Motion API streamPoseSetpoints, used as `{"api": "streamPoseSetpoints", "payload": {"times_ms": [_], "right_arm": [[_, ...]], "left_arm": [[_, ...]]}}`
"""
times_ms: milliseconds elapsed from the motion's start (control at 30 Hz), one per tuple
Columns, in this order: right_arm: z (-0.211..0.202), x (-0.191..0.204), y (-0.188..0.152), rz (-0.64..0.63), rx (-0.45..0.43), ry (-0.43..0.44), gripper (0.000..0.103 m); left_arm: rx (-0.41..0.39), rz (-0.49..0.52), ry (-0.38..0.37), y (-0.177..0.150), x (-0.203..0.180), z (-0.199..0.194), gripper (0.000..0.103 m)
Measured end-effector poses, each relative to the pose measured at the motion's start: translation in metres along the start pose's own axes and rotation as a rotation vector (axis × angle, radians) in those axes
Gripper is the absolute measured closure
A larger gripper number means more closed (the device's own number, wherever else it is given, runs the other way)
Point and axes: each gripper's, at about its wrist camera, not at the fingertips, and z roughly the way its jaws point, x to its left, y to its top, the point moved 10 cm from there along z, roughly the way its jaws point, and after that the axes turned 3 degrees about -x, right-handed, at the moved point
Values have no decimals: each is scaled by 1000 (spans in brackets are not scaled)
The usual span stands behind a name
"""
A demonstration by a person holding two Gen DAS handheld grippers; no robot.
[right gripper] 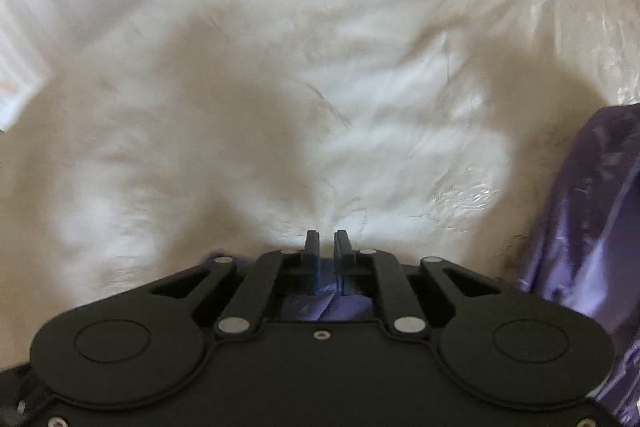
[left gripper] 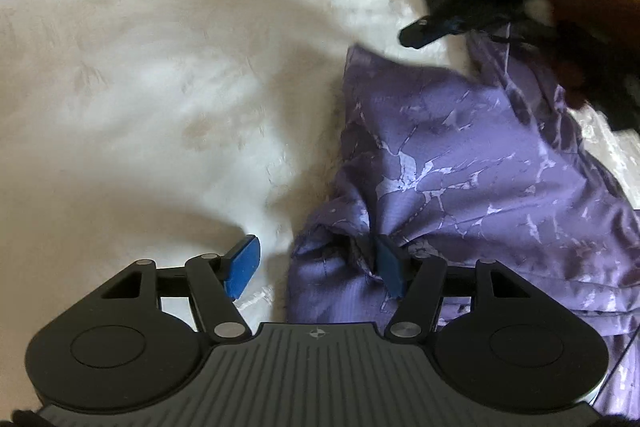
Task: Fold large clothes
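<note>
Lying on a white bedspread [left gripper: 168, 99], the purple patterned garment [left gripper: 460, 163] runs as a long crumpled band from the near right foreground away toward the upper right of the left wrist view. The left gripper [left gripper: 316, 263] stands spread over the garment's near end: its right pad rests against a bunched fold, while its left pad hangs over bare bedspread, so the cloth edge falls between the fingers but is not yet pinched. The right gripper [right gripper: 327, 259] has its fingers drawn nearly together with a narrow gap showing; purple fabric appears just beneath them, though whether any is caught cannot be told. In the left wrist view it sits blurred at the garment's far end. Each hand is thus nearest one end of the long axis, and the next move probably depends on the left closing on its fold.
</note>
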Motion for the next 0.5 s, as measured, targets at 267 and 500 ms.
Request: {"api": "streamPoseSetpoints", "payload": {"times_ms": [267, 500], "right_arm": [[-63, 30, -53, -62, -95, 101, 66], [-68, 60, -67, -110, -88, 228, 66]], "left_arm": [[-99, 207, -24, 25, -25, -12, 42], [16, -139, -20, -5, 23, 19, 32]]}}
